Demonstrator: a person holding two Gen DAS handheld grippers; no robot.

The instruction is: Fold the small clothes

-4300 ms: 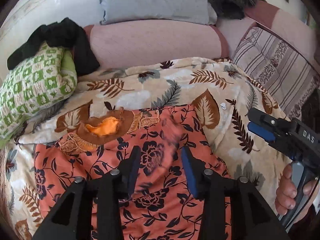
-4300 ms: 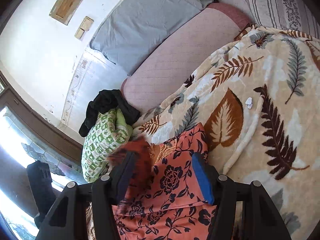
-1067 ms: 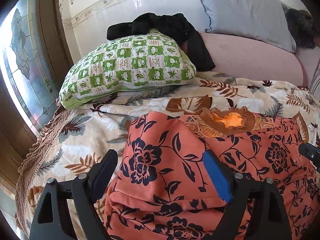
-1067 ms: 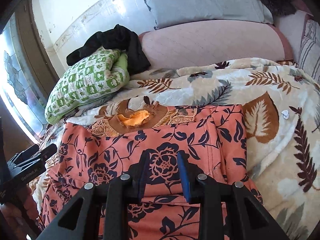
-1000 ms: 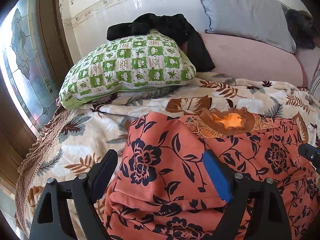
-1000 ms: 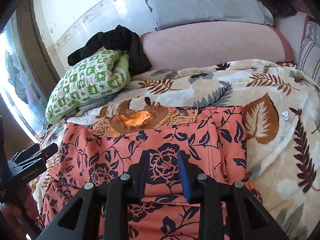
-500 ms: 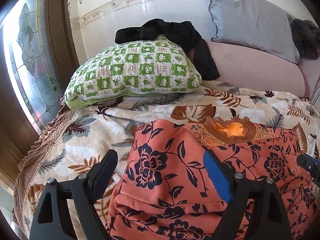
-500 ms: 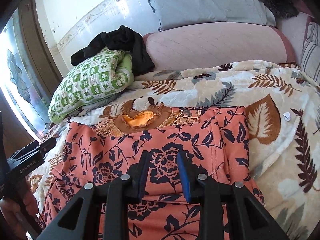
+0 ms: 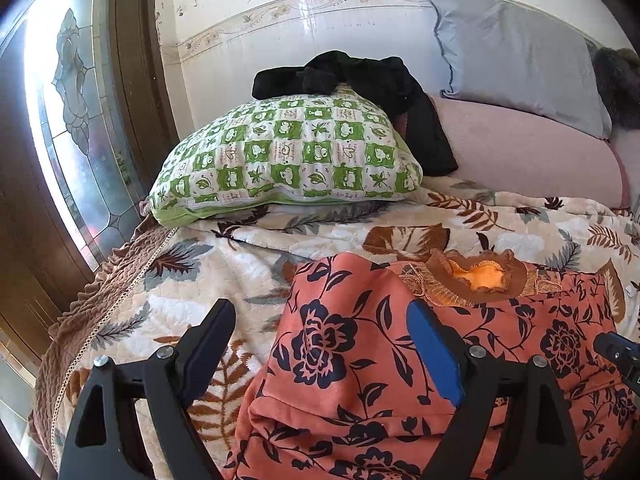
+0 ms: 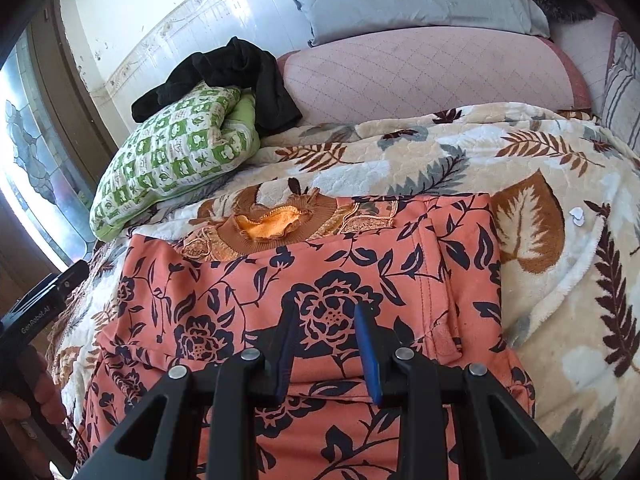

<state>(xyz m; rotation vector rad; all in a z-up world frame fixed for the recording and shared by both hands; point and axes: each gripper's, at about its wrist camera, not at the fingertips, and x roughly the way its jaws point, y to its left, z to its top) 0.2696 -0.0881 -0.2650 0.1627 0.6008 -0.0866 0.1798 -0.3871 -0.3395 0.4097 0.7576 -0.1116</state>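
garment: orange floral top (image 10: 320, 280), fills the lower middle of the right wrist frame and the lower right of the left wrist frame. It lies flat-ish on the leaf-print blanket (image 10: 540, 168), brown knit collar (image 10: 276, 228) at the top edge, pointing toward the pillows.

fold state: both sides look already turned in over the body. There's a seamed flap (image 10: 444, 280) on the right of the right wrist frame and a puffy rolled edge (image 9: 320, 360) in the lower centre of the left one. My guess is the bottom-to-collar fold is what's left.

left gripper (image 9: 320, 344): jaws spread wide, nothing between them, hanging over the garment's left edge. One finger sits over the blanket, the other over the cloth.

right gripper (image 10: 326, 344): jaws only partly apart, low over the middle of the cloth. Honestly can't tell if it's touching fabric; it doesn't look like it's pinching anything.

handling: looks like soft fleecy knit, light and floppy with zero stiffness, so it'll sag between two grip points. The plush blanket probably drags on it a bit.

where to grab: I'd take the two lower corners, pinching through all the layers so the tucked sides don't flop back open.

background: green checked pillow (image 9: 288, 156) with a black garment (image 9: 360, 80) draped on it, upper middle of the left frame. Not in the way.
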